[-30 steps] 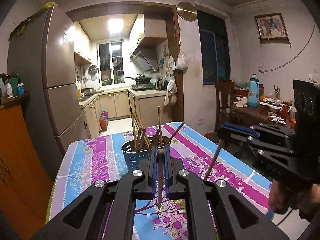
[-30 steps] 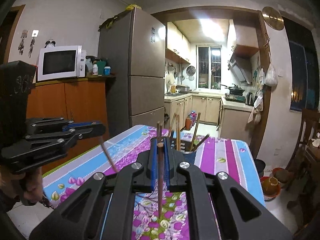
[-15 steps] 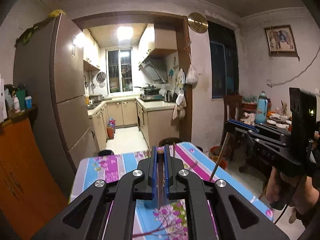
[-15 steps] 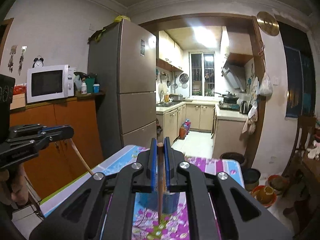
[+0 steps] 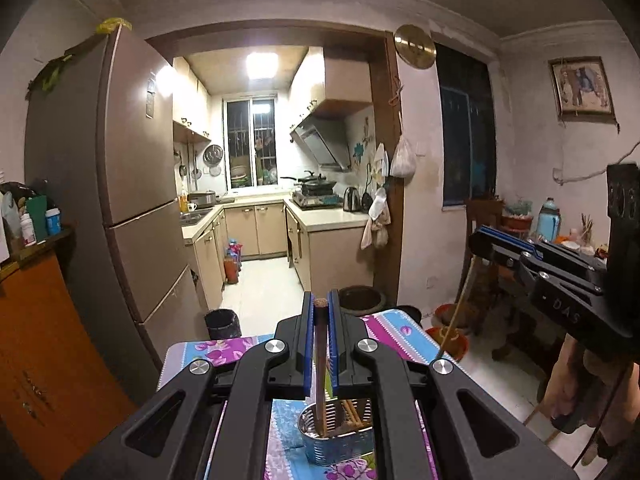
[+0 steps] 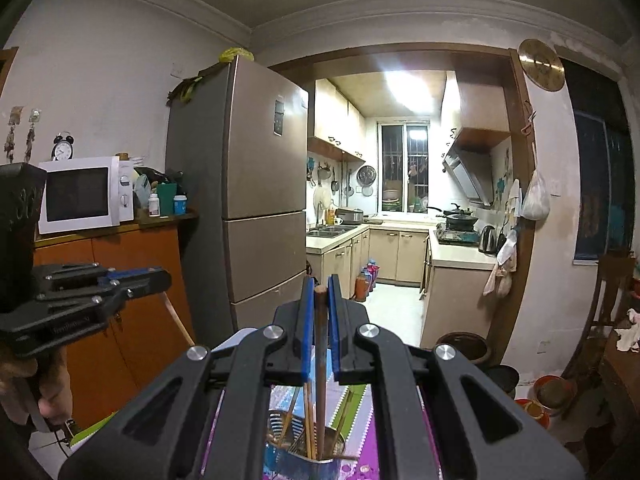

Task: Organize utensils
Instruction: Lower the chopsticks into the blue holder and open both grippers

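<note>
Chopsticks were the item in hand: you had one dark chopstick [image 5: 320, 356] pinched upright between the blue pads of the left gripper [image 5: 320, 344], and a second chopstick [image 6: 320, 360] clamped the same way in the right gripper [image 6: 319, 340], jaws of both pressed tight on the wood. Compared with a second earlier, both grippers had risen well above the table; the utensil holder [image 5: 340, 436], which then stood ahead at about finger level, now sat low in each wrist view, directly under the hanging tips. The lower end of each stick lined up with the holder's mouth, among the sticks already standing there; whether either tip had crossed the rim could not be settled from these views. Judgement: you had lifted to clear the standing chopsticks, so the step was a drop or lowering into the holder, with neither stick yet let go. Outward: the floral tablecloth [image 5: 224, 350] ended just beyond the holder, with a dark bin [image 5: 222, 324] and bare floor past that edge. Your two grippers stood apart side by side, each visible at the margin of the other's view. Open air lay above the holder; the fridge [image 6: 256, 184] was well clear.
</note>
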Demonstrator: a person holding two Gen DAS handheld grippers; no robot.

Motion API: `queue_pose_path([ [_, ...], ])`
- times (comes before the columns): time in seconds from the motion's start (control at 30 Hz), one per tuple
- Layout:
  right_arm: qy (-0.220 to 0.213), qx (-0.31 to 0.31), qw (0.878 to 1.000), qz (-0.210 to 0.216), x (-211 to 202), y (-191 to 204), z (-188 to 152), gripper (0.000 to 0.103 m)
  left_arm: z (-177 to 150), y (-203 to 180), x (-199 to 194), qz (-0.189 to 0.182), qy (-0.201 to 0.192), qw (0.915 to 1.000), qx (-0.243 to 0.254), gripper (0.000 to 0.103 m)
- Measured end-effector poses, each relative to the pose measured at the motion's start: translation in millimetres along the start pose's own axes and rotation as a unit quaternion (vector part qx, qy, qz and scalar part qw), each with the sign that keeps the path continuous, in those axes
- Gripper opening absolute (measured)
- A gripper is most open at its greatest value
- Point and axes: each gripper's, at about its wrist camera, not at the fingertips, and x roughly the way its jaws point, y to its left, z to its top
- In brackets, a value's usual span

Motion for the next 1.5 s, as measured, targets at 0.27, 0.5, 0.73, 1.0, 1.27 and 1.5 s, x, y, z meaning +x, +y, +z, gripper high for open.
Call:
queue_pose_path([
  [0.27, 0.02, 0.007, 1.0, 0.012, 46, -7, -24, 0.006, -10, 8, 41, -0.006, 0.02, 0.9998, -0.002, 0.008],
  [0.5, 0.036, 0.018, 0.999, 0.016, 69, -10, -43, 0.006, -16, 12, 74, -0.011, 0.042, 0.999, -0.003, 0.008],
  [0.73, 0.05, 0.022, 0.998, 0.016, 83, -14, -58, 0.006, -38, 9, 99, -0.014, 0.068, 0.9976, 0.004, 0.008],
  [1.0, 0.061, 0.025, 0.998, 0.019, 93, -16, -69, 0.006, -52, 7, 115, -0.014, 0.088, 0.996, 0.006, 0.008],
  [1.27, 0.075, 0.033, 0.996, 0.023, 101, -18, -82, 0.006, -61, 8, 126, -0.011, 0.095, 0.9954, 0.0, 0.008],
  [1.5, 0.093, 0.035, 0.995, 0.031, 109, -18, -91, 0.01, -69, 11, 137, -0.006, 0.109, 0.994, -0.004, 0.011],
])
